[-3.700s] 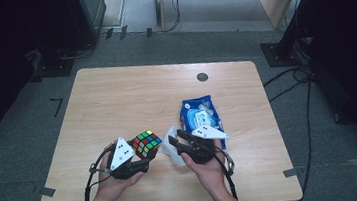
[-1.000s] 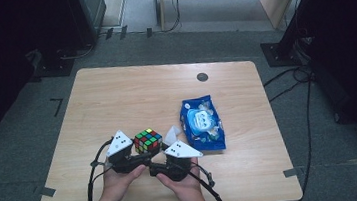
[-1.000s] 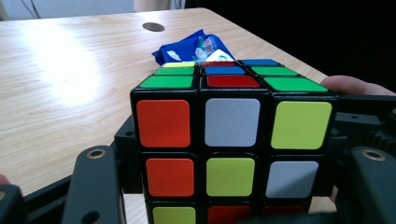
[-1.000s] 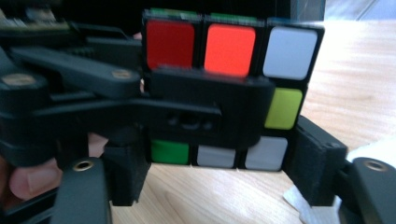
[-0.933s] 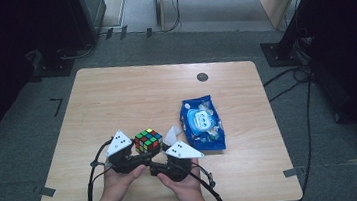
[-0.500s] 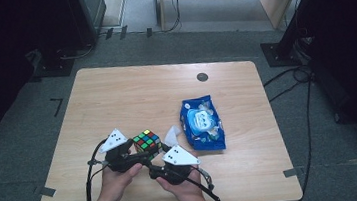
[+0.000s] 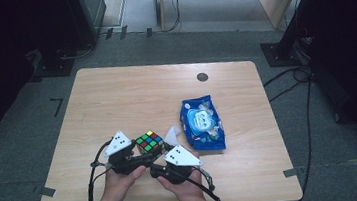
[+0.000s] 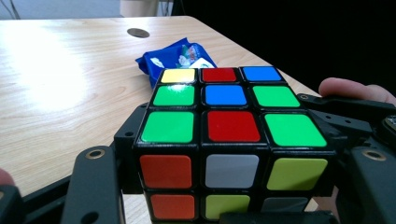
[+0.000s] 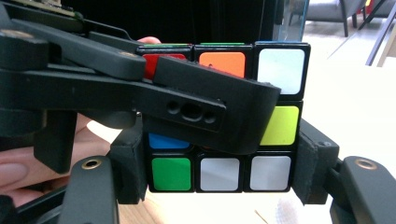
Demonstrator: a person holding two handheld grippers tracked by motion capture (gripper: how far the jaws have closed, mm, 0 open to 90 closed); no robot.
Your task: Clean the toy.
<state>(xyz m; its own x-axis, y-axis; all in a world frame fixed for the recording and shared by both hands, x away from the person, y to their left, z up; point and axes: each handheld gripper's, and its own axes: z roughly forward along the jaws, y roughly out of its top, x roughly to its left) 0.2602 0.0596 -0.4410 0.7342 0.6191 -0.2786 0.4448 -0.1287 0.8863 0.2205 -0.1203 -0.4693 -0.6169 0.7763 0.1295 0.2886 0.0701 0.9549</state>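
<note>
The cube (image 7: 149, 142) sits near the front of the surface (image 7: 116, 97), just left of a blue packet (image 7: 202, 124). The left tool (image 7: 144, 156) is clamped on the cube, its jaws pressed against two opposite sides. The right tool (image 7: 154, 167) grips it too, around the bottom layer, crossing the left one.
</note>
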